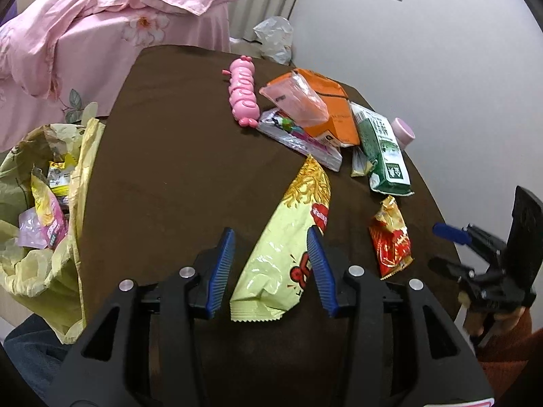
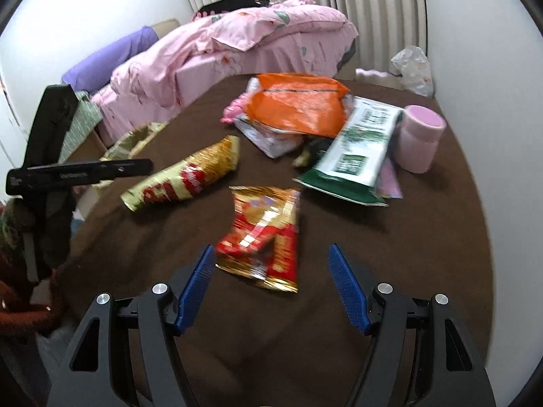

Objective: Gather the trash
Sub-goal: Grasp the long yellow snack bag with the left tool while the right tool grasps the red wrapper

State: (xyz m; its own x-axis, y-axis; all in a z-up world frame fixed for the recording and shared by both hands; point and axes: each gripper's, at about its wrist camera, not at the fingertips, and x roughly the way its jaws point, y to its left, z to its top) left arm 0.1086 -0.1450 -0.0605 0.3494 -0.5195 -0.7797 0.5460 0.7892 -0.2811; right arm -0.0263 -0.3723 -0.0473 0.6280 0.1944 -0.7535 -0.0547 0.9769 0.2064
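In the lower middle of the left wrist view the left hand-held gripper (image 1: 276, 271) stands open rather wide, and the near end of the yellow-green snack bag (image 1: 288, 254) lies between its blue pads (image 1: 224, 271), but the pads do not seem to press it yet. In the lower middle of the right wrist view the right hand-held gripper (image 2: 271, 288) is also wide open and holds nothing; the red and gold snack wrapper (image 2: 263, 237) lies just ahead of its fingertips on the brown bench (image 2: 424, 237). I think the thin foil can slip out if the jaws close only on the edge, and a flat wrapper may be pushed along the cloth and not lifted. The two tools are near each other, so they could knock together if both go forward at once. Farther up the frame, the pile of the orange package (image 1: 334, 108), the green and white carton (image 1: 383, 149) and the silver wrapper (image 1: 298, 135) overlaps, so pulling one may drag the others, or the pink caterpillar toy (image 1: 242, 95) and the pink cup (image 2: 419, 139), which may not be trash. At the left edge of the left view the yellow trash bag (image 1: 44, 203) hangs beside the bench, already with wrappers inside; its soft mouth could fold and a dropped piece could miss it. The writing is hard to read: large red characters on the yellow-green bag and white characters on the carton show, but I cannot read any brand. The pink bed (image 2: 237, 40) is at the top.
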